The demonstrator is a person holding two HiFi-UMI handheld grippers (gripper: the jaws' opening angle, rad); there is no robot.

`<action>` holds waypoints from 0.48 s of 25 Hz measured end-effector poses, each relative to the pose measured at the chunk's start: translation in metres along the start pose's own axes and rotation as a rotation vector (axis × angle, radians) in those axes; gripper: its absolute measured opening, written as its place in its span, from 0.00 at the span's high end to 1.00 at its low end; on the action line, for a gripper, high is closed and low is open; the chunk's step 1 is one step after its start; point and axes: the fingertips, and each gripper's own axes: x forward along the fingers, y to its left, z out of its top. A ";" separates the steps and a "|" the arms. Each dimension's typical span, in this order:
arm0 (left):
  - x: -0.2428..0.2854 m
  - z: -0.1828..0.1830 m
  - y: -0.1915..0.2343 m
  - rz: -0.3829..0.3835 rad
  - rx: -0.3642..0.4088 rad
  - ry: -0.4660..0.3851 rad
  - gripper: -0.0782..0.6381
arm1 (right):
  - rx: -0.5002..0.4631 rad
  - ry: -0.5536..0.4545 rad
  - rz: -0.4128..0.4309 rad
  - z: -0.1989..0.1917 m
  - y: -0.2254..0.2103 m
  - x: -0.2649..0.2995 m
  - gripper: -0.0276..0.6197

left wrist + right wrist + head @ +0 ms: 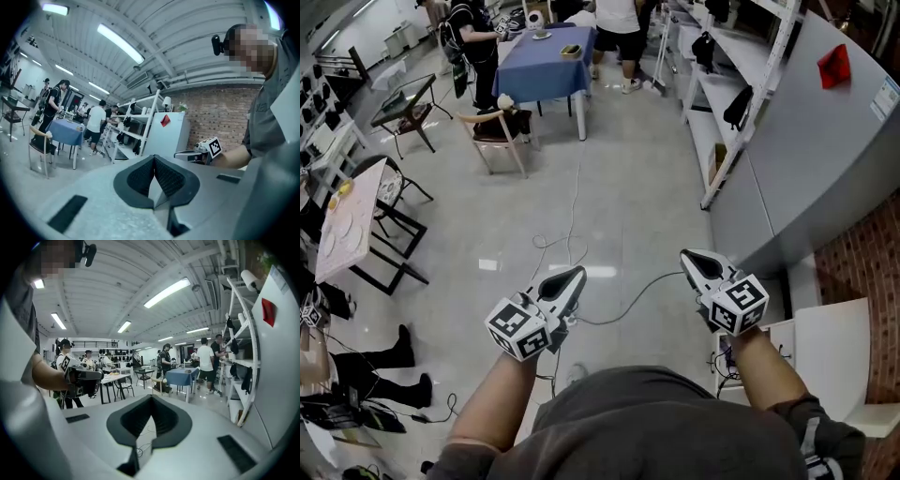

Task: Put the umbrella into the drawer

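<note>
- The left gripper (573, 276) and the right gripper (688, 255) are held out side by side above the floor. Each has its jaws pressed together with nothing between them. Two forearms and a grey shirt (647, 422) fill the bottom edge.
- A white cabinet (834, 352) stands just beside the right forearm, cut off by the frame, next to a brick wall (862, 267).
- A thin cable (573, 211) snakes over the grey floor (628, 178) and runs under the grippers.
- On the left are a pink table (347, 225) with black chairs (398, 211) and someone's legs in dark boots (389, 361).
- On the right, a grey cabinet (811, 159) bears a red tag (834, 67) and a label (887, 94) too small to read.
- Beside it a white shelf rack (741, 150) has dark things (737, 106) hanging on it. Whether one of them is the umbrella cannot be told.
- Farther off are a wooden chair (499, 131) and a blue table (546, 64) with people (617, 28) round it.
</note>
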 end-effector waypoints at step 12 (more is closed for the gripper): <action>0.006 0.005 -0.014 -0.031 0.005 0.007 0.90 | 0.029 -0.009 -0.005 0.003 0.000 -0.011 0.97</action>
